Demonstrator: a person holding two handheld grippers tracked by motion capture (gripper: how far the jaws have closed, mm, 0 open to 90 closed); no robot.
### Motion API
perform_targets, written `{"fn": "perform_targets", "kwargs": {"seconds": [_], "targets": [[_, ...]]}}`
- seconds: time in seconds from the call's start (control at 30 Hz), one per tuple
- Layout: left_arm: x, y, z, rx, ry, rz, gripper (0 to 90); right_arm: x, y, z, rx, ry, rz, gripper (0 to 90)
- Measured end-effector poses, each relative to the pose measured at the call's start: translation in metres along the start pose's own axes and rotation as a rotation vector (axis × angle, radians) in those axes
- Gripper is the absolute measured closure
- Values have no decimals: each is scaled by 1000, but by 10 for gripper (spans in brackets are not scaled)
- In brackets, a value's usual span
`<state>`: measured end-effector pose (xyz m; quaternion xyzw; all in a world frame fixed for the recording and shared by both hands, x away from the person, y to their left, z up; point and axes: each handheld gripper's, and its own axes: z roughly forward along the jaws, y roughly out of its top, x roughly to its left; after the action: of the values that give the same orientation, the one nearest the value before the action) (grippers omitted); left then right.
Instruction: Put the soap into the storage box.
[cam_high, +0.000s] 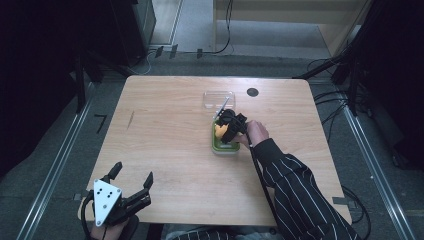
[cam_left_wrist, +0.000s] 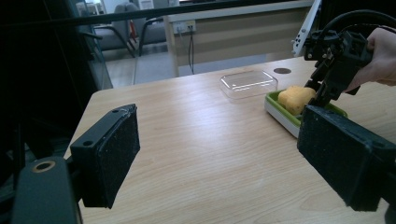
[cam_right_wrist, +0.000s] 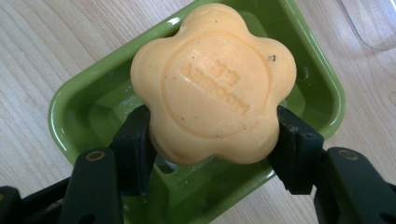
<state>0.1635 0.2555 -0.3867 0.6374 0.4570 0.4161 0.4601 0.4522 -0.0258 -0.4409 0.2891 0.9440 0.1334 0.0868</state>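
Soap, orange and flower-shaped, sits clenched between the pads of my right tongs, just above the green soap dish on the tabletop, right of centre. A clear plastic lid lies just beyond the dish on the far side, and a dark round spot lies right of it. My left tongs rest released at the near left corner, well apart from the dish, nothing between them.
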Motion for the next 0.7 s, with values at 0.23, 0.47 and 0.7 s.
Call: {"fn": "perform_targets", "kwargs": {"seconds": [0.23,0.47,0.7], "targets": [[0,0,0,-1,-1,-1,137,1,0,3,7,-9,-4,400],[0,0,0,-1,1,0,137,2,0,6,19,-15,-18,398],[0,0,0,-2,0,-1,137,3,0,9,35,-20,-22,396]]}}
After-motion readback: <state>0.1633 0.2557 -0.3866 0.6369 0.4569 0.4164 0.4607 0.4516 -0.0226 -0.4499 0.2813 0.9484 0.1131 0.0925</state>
